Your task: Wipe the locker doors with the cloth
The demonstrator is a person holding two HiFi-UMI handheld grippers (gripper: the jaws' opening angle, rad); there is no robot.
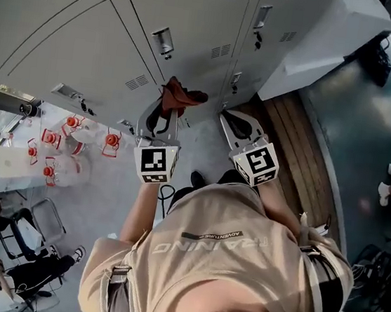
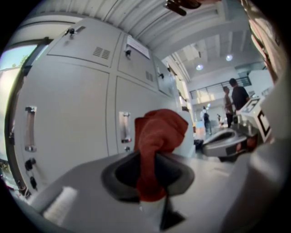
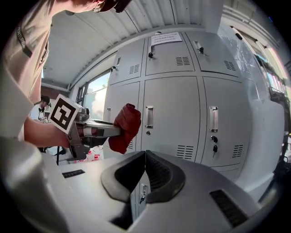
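Two grippers: the left gripper point(image 2: 152, 164) is clamped on the red cloth point(image 2: 159, 129), bunched just past its jaws; the right gripper point(image 3: 144, 157) has its jaws together on nothing. Beyond both stand the locker doors point(image 3: 173, 113). Wiping looks about to start: the cloth must press onto a door.

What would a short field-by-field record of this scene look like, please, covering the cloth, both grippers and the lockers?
Left gripper: shut on the cloth, raised towards the lockers
Cloth: crumpled red fabric cloth, bunched up above the left jaws
Right gripper: jaws together, nothing between them
Lockers: grey metal locker doors, closed, with vertical handles
Contact: cannot tell whether the cloth touches a door
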